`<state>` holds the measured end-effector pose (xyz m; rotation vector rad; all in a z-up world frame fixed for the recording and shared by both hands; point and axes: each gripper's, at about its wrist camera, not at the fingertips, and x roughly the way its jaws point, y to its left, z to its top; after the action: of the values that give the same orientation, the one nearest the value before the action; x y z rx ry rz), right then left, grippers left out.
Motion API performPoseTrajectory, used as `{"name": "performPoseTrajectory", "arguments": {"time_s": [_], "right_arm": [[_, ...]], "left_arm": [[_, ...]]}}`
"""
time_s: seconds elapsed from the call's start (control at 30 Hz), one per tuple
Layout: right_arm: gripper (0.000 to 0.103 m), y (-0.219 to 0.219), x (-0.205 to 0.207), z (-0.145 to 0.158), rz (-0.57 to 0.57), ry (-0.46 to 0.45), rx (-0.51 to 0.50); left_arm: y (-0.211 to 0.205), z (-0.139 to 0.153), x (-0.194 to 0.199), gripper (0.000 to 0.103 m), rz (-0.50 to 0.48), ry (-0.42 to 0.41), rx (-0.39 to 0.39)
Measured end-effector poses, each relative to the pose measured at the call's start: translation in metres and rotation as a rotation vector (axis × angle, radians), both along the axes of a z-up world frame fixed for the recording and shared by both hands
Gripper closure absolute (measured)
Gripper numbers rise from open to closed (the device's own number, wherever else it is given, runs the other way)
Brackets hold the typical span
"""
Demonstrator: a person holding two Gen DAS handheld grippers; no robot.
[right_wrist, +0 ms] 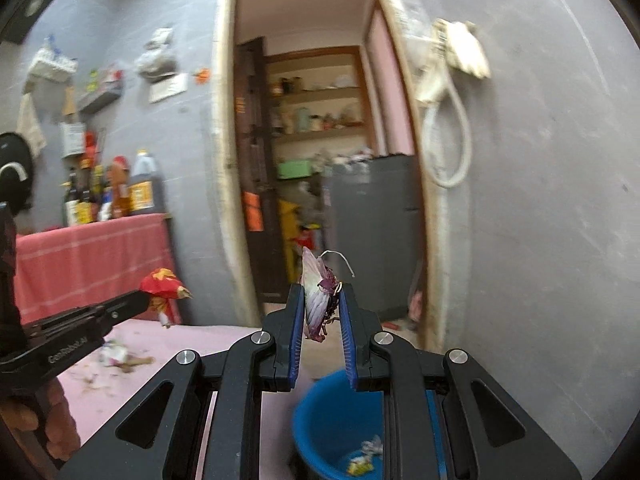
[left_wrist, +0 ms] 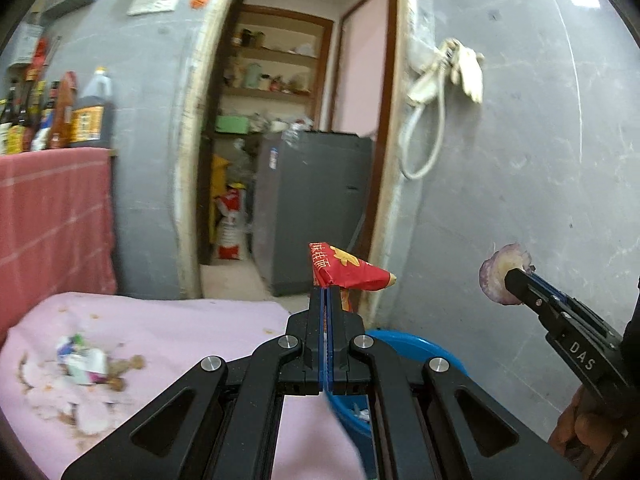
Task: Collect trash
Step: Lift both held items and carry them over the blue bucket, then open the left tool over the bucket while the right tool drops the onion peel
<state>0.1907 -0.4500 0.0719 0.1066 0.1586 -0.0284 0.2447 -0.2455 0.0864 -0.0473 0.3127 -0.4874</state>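
My left gripper (left_wrist: 325, 290) is shut on a red snack wrapper (left_wrist: 348, 268) and holds it in the air above the edge of the pink-covered table (left_wrist: 180, 328). It also shows in the right wrist view (right_wrist: 146, 300) with the wrapper (right_wrist: 162, 282). My right gripper (right_wrist: 320, 308) is shut on a purple onion peel (right_wrist: 318, 300), above the blue bucket (right_wrist: 332, 420). In the left wrist view the right gripper (left_wrist: 514, 276) holds the peel (left_wrist: 500, 270) at the right. The bucket (left_wrist: 412, 346) sits below the table edge with some scraps inside.
A pile of wrappers and peels (left_wrist: 88, 364) lies on the pink cloth at the left. A red-covered shelf (left_wrist: 52, 216) with bottles (left_wrist: 90, 116) stands by the grey wall. An open doorway (left_wrist: 296, 152) with a grey cabinet (left_wrist: 316, 208) is straight ahead.
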Motion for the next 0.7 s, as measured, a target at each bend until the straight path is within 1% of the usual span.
{"name": "performPoseTrajectory", "arguments": {"time_s": [0.13, 0.23, 0.4, 0.7], "right_arm": [[0.088, -0.023, 0.004, -0.018, -0.048, 0.034, 0.025], [0.088, -0.033, 0.008, -0.032, -0.073, 0.062, 0.033], [0.087, -0.045, 0.016, -0.052, -0.097, 0.120, 0.058], [0.087, -0.064, 0.040, -0.080, -0.109, 0.240, 0.111]], "left_arm": [[-0.027, -0.013, 0.012, 0.103, -0.037, 0.025, 0.033], [-0.043, -0.026, 0.019, 0.103, -0.067, 0.060, 0.043], [-0.068, -0.045, 0.032, 0.103, -0.112, 0.123, 0.083], [-0.103, -0.075, 0.069, 0.103, -0.164, 0.282, 0.137]]}}
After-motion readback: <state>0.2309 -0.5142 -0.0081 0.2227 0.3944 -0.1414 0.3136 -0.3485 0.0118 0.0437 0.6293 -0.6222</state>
